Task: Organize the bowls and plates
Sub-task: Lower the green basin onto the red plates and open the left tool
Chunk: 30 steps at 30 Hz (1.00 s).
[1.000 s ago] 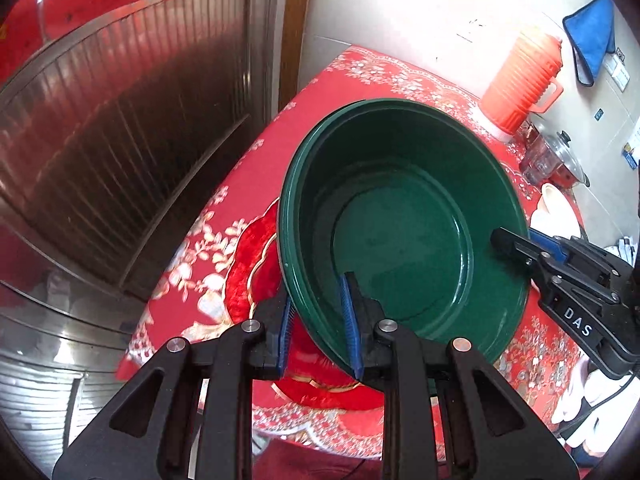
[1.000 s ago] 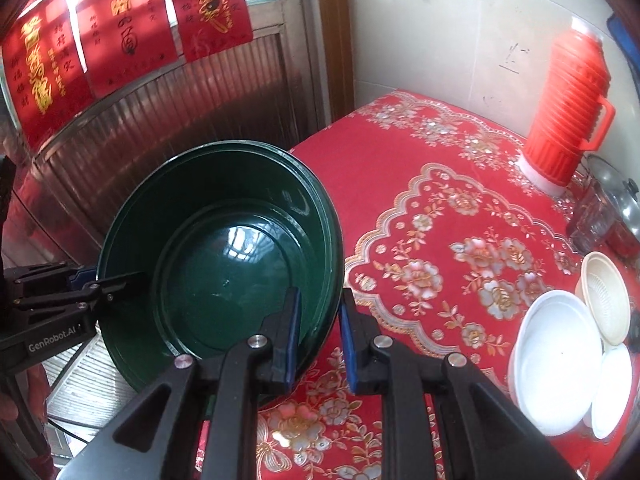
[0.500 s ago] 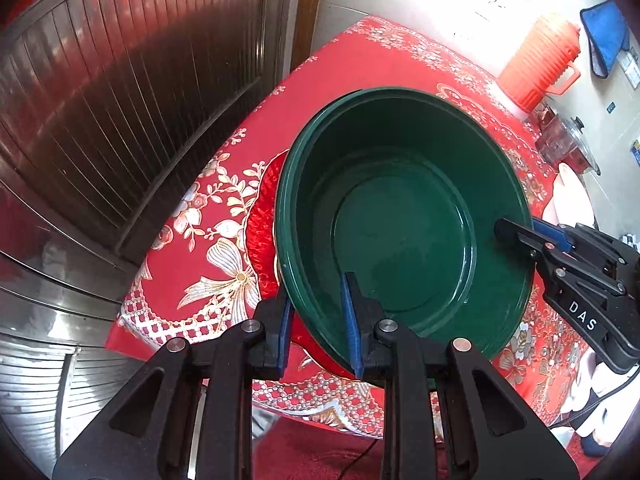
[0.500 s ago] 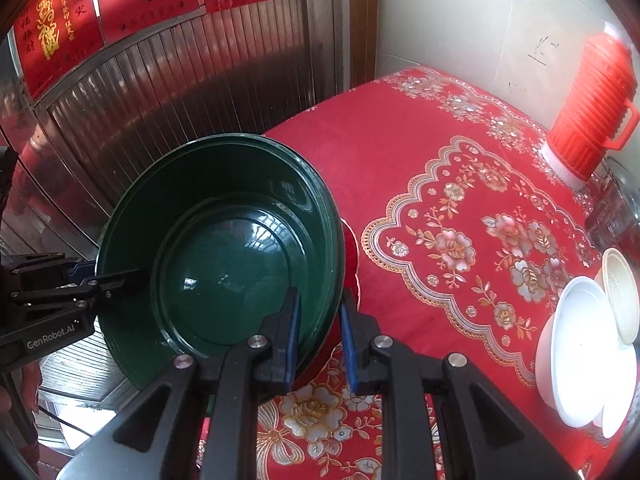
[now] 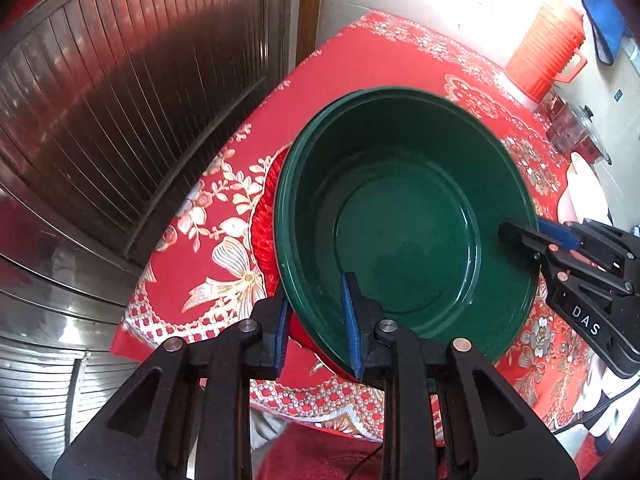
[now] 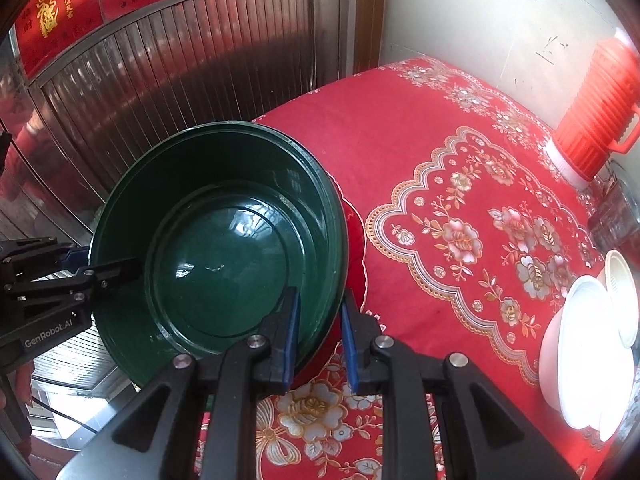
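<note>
- We clamp the green basin (image 5: 404, 220) by opposite rims: the left hand-held gripper (image 5: 316, 320) pinches the near rim, its jaws nearly closed on it.
- The right hand-held gripper (image 6: 318, 330) grips the other side likewise; two holds seem to keep the wide basin level.
- The basin sits over a red plate (image 5: 262, 220) on the worktop (image 6: 460, 168), just ahead of both.
- White bowls (image 6: 576, 356) wait to the right.

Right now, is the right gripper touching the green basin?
Touching: the right wrist view shows the right gripper clamped over the green basin's rim.
</note>
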Available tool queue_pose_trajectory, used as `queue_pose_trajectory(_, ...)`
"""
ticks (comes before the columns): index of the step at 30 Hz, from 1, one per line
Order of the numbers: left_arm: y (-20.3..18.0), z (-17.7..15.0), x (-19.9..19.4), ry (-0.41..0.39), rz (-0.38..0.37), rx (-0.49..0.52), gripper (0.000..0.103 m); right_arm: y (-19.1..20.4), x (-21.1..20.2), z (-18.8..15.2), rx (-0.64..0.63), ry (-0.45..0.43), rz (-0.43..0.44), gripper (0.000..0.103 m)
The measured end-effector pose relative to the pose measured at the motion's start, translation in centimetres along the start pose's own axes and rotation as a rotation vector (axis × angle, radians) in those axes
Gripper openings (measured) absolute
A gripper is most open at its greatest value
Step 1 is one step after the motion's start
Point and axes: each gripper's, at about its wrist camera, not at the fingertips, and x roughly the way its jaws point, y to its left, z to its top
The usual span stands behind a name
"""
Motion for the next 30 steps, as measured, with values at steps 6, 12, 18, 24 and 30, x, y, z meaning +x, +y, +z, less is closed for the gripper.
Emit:
queue_pose_trajectory(6, 0.2, 0.2, -0.3, -0.055, -0.012, -0.010, 0.049, -0.2, 0.4, 0.0, 0.016, 0.002, 0.013, 0.025)
queue_pose_trajectory(12, 0.6, 0.5, -0.8, -0.096, -0.015, -0.027, 0.052, -0.6, 0.1, 0.1, 0.020, -0.010, 0.007, 0.025)
queue_pose_trajectory(18, 0.2, 0.7, -2.2, -0.183, 0.014, -0.022, 0.052, -1.6, -1.3, 0.0, 0.051, -0.067, -0.012, 0.032)
queue_pose_trajectory(24, -2.0, 0.9, -3.3, -0.267, 0.036, 0.022, 0.052, -1.9, -2.5, -0.3, 0.063, -0.130, -0.052, 0.037)
queue_pose_trajectory(30, -4.8, 1.1, -3.7, -0.336, 0.044, 0.052, 0.052, -2.2, -4.1, -0.8, 0.081, -0.216, -0.100, 0.046)
